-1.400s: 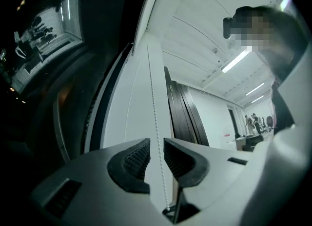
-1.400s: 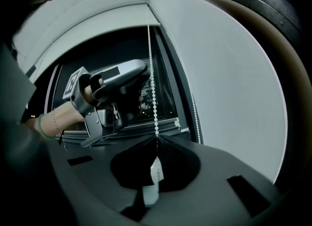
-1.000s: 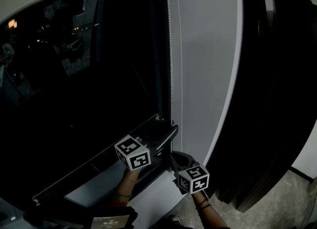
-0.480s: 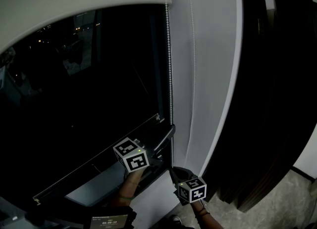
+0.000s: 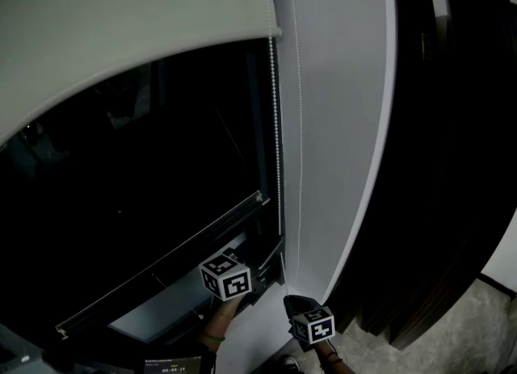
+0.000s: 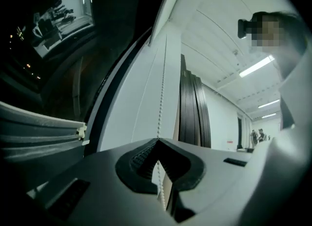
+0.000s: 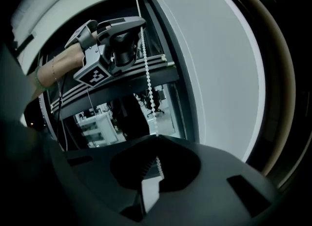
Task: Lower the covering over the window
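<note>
Blind: pale sheet (image 5: 137, 33) fills the head view from 10 to 12 o'clock, its bottom edge part-way down the window (image 5: 145, 203); the top runs off the frame.
Glass: black, almost nothing readable through it.
Chain: the bead chain (image 5: 279, 162) drops along the window's right edge toward 6 o'clock; its lower end is lost behind the grippers.
Left gripper (image 6: 157, 141): jaws pinched together on the chain, beads climbing straight to 12 o'clock in its own view.
Right gripper (image 7: 157, 136): jaws clamped on the chain too; which strand each one grips, can't tell.
Forearm (image 5: 214, 325): cut off at the bottom edge.
Curtain (image 5: 452, 162): dark folds at 3 o'clock, detail swallowed by shadow.
</note>
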### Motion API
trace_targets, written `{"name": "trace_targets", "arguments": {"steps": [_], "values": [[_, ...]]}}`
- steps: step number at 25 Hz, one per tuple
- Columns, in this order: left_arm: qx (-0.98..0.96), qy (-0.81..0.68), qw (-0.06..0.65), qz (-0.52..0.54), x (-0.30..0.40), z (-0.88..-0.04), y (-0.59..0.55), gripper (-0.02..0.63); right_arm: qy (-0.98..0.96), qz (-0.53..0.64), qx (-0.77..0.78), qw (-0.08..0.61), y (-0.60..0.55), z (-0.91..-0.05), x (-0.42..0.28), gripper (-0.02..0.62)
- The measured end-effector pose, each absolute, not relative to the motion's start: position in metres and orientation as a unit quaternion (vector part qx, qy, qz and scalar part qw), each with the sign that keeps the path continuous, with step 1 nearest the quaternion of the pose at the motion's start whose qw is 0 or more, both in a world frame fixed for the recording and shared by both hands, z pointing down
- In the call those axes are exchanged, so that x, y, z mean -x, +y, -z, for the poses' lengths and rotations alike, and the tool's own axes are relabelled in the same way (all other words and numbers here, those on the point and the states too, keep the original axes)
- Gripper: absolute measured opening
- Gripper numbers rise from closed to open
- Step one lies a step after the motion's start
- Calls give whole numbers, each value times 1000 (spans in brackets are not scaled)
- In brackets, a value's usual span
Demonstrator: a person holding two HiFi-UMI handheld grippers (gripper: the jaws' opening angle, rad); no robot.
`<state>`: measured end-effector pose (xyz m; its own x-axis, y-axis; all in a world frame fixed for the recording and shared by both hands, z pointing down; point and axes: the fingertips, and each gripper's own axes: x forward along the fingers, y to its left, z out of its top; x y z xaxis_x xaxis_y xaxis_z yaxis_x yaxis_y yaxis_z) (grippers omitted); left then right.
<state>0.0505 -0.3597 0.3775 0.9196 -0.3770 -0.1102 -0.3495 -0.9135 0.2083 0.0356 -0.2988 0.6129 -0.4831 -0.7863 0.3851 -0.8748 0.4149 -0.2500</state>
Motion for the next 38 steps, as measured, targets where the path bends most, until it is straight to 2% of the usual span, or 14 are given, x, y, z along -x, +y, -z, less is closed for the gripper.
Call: {"name": "trace_targets", "arguments": {"steps": [3,6,9,11,12,19,22,26,31,32,33,35,38], "values": [[-973,-204,85,66,-47,-393,-360,3,-832,-217,-500,99,-294,-620,-40,11],[-971,-230,42,48,-45,-397,-364,2,-833,-214,-500,100,-293,-621,-46,12],[-970,-236,45,46,-43,-398,-369,3,-834,-196,-502,119,-292,-617,-53,15],[-969,-241,45,44,-40,-399,-372,2,-835,-176,-509,111,-292,-599,-61,42],[-968,-243,42,40,-38,-400,-372,2,-836,-164,-514,99,-293,-583,-67,70],[-966,-253,36,33,-32,-399,-373,2,-881,-10,-471,-30,-322,-366,-73,96],[-967,-250,35,35,-36,-399,-367,2,-897,36,-437,-52,-338,-288,-59,112],[-968,-246,37,37,-40,-399,-359,2,-905,56,-418,-55,-360,-237,-41,116],[-968,-244,36,40,-39,-398,-352,2,-910,56,-406,-58,-374,-219,-24,114],[-968,-245,37,41,-38,-397,-351,2,-909,56,-410,-60,-374,-219,-24,80],[-968,-245,38,42,-38,-397,-350,2,-907,53,-412,-64,-374,-219,-23,18],[-969,-244,40,28,-38,-404,-349,2,-908,40,-412,-63,-374,-225,-22,15],[-968,-245,53,-7,-39,-431,-347,2,-903,36,-427,-25,-379,-253,-20,14]]}}
